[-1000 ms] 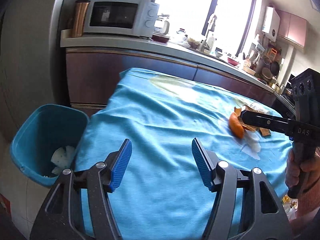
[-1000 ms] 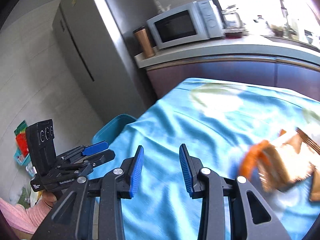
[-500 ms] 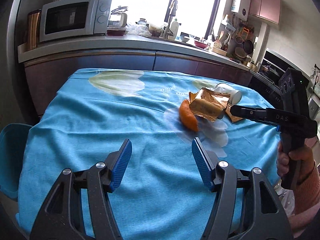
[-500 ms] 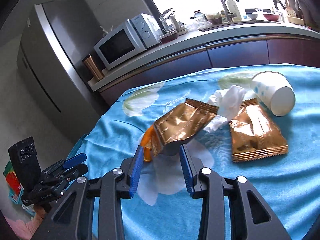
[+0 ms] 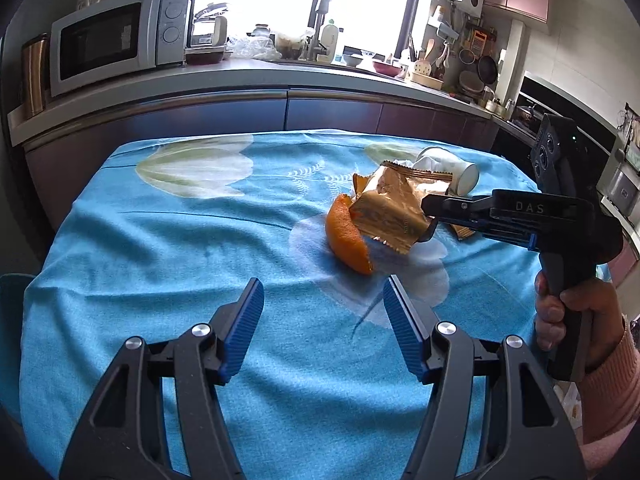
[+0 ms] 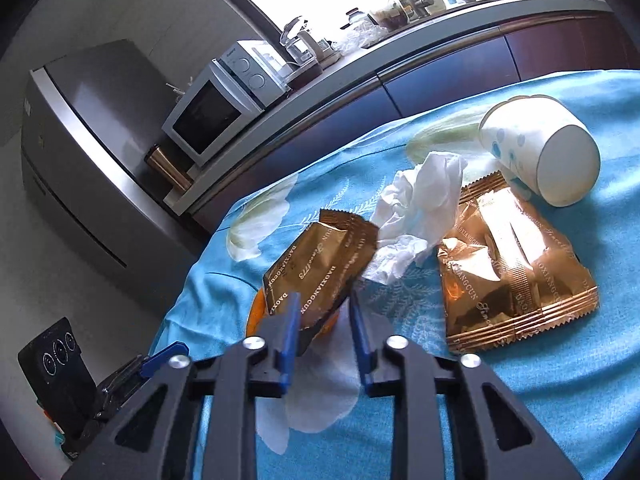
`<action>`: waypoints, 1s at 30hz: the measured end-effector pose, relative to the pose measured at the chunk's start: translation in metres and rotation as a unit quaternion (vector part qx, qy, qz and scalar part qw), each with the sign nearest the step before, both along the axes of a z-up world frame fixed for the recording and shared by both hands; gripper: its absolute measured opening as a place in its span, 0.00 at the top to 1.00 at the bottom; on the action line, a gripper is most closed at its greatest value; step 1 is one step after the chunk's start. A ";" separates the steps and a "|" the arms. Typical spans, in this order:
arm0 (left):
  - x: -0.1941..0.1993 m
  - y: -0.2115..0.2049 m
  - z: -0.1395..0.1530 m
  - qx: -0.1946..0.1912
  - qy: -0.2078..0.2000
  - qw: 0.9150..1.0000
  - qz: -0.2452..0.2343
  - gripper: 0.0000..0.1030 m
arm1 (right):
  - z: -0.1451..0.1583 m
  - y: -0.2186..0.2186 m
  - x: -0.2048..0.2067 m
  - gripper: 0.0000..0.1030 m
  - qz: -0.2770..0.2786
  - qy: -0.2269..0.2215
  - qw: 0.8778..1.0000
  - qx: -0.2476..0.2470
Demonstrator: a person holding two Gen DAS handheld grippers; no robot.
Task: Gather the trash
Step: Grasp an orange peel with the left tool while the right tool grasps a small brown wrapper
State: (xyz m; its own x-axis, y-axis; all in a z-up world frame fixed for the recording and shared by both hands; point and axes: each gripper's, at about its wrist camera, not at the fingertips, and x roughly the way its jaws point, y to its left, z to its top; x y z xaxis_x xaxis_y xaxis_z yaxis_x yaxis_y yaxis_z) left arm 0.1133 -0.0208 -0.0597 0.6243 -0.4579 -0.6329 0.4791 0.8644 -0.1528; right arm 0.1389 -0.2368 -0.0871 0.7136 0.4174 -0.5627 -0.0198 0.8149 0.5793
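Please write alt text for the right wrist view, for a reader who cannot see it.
The right gripper is closing on a gold snack wrapper that lies over an orange peel on a blue tablecloth. Beyond lie a crumpled tissue, a second gold wrapper and a tipped paper cup.

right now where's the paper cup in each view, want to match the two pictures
Left wrist view: the paper cup lies on its side at right of centre, at the far end of the trash pile, partly behind the gold wrappers.
Right wrist view: the paper cup lies at upper right, large, beyond the flat gold wrapper.
Shared landmark: the microwave on the counter, upper left in both.
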 end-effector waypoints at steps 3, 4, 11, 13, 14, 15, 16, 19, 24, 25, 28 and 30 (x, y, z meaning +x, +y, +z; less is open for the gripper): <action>0.007 -0.009 -0.001 0.007 0.005 1.000 -0.008 0.41 | -0.002 -0.004 -0.001 0.95 0.001 -0.002 1.000 0.017; 0.009 -0.012 -0.002 0.006 0.007 1.000 -0.011 0.42 | -0.002 -0.005 -0.003 0.97 0.001 -0.004 1.000 0.018; 0.024 -0.029 -0.003 0.013 0.018 1.000 -0.020 0.45 | 0.009 -0.015 -0.017 0.99 0.001 -0.027 0.999 0.026; 0.028 -0.034 -0.004 0.016 0.023 0.999 -0.022 0.47 | 0.013 -0.019 -0.022 0.99 -0.001 -0.033 0.999 0.026; 0.031 -0.037 -0.005 0.019 0.026 0.999 -0.024 0.48 | 0.015 -0.021 -0.025 0.99 -0.002 -0.036 0.999 0.024; 0.034 -0.040 -0.006 0.020 0.029 0.999 -0.026 0.48 | 0.017 -0.023 -0.028 0.99 -0.003 -0.038 0.999 0.022; 0.036 -0.043 -0.007 0.019 0.033 0.999 -0.027 0.50 | 0.018 -0.025 -0.030 0.99 -0.004 -0.041 0.999 0.020; 0.046 -0.050 -0.012 0.022 0.049 0.998 -0.030 0.55 | 0.023 -0.028 -0.036 0.99 -0.008 -0.047 0.999 0.013; 0.059 -0.053 -0.020 0.016 0.079 0.996 -0.024 0.70 | 0.024 -0.031 -0.040 0.99 -0.009 -0.049 0.999 0.016; 0.060 -0.052 -0.021 0.015 0.084 0.996 -0.023 0.72 | 0.024 -0.032 -0.041 0.99 -0.008 -0.049 0.999 0.017; 0.062 -0.050 -0.024 0.007 0.093 0.995 -0.021 0.77 | 0.023 -0.031 -0.040 0.99 -0.005 -0.048 0.999 0.018; 0.063 -0.050 -0.024 0.008 0.092 0.996 -0.016 0.78 | 0.022 -0.031 -0.039 0.99 -0.003 -0.048 0.999 0.021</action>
State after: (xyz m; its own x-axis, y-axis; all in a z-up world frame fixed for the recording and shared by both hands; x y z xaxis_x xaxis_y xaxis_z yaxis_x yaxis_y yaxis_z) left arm 0.1766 -0.0706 -0.0842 0.4827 -0.4650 -0.7421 0.4721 0.8519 -0.2267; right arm 0.1001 -0.2679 -0.0649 0.7658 0.4339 -0.4746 -0.0708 0.7904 0.6084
